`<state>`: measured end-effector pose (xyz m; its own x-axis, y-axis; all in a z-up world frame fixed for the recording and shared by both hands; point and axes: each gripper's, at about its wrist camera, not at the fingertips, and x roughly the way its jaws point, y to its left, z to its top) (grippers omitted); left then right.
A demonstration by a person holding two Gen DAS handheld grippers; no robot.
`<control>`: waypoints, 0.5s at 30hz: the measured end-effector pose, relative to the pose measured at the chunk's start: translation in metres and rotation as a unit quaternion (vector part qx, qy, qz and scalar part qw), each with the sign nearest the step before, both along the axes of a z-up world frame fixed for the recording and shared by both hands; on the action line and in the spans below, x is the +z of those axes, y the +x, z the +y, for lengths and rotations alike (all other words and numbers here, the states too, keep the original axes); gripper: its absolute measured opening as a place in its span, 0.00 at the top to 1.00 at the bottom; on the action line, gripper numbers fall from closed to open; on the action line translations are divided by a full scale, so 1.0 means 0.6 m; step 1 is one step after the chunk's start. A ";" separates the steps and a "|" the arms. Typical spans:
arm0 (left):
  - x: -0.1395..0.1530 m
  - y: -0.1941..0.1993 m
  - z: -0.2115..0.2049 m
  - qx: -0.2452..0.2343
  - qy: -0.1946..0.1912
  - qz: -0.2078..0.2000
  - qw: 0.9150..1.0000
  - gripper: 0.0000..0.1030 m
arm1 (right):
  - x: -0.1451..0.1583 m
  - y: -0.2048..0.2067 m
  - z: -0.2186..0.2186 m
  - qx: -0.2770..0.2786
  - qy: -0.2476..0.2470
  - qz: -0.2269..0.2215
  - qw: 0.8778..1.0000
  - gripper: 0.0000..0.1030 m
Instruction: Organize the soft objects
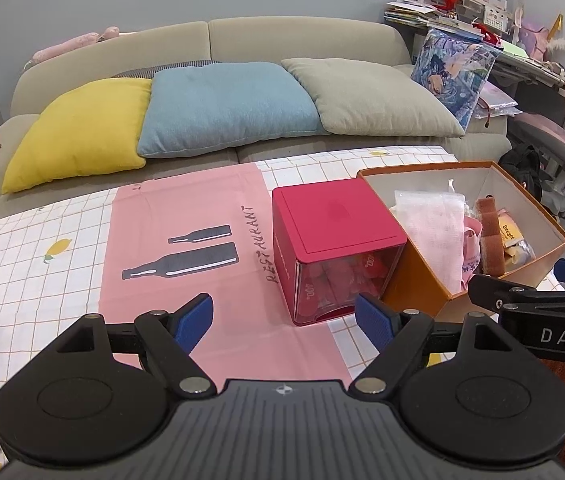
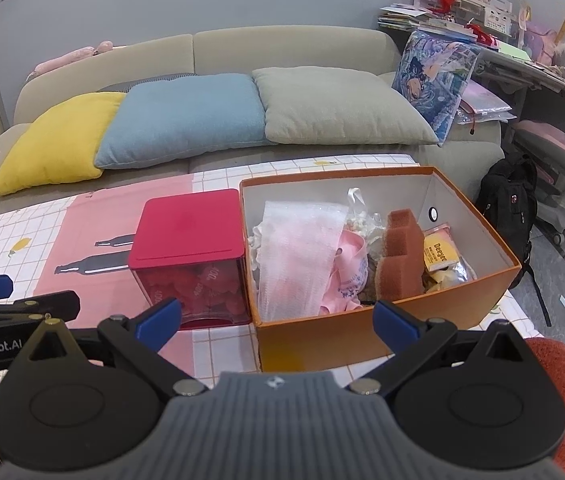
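- Grippers: my left gripper (image 1: 284,322) and right gripper (image 2: 276,320) both spread wide, holding nothing.
- Orange box (image 2: 362,330) of soft items right of red container (image 2: 188,228), touching.

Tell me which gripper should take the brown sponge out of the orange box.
Right. The right gripper is open and faces the orange box with the brown sponge ahead; the left gripper, also open, faces the red box.

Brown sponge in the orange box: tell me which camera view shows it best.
The right wrist view. The brown sponge stands fully visible inside the orange box, notched top included. The left wrist view catches it at an angle, its lower part cut off by the box's near wall.
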<state>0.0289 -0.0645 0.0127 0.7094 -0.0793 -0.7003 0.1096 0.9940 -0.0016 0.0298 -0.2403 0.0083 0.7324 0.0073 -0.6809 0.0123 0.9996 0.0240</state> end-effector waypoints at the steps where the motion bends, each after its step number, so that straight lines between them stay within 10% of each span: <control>1: 0.000 0.000 0.000 0.000 0.001 0.000 1.000 0.08 | 0.000 0.000 0.000 0.000 0.000 0.000 1.000 0.03; 15: 0.003 -0.001 0.000 0.000 0.000 -0.001 1.000 0.08 | 0.003 -0.002 0.000 0.003 -0.004 -0.001 1.000 0.03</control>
<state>0.0280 -0.0647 0.0143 0.7114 -0.0798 -0.6982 0.1101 0.9939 -0.0015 0.0285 -0.2406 0.0100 0.7342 0.0068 -0.6789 0.0061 0.9998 0.0166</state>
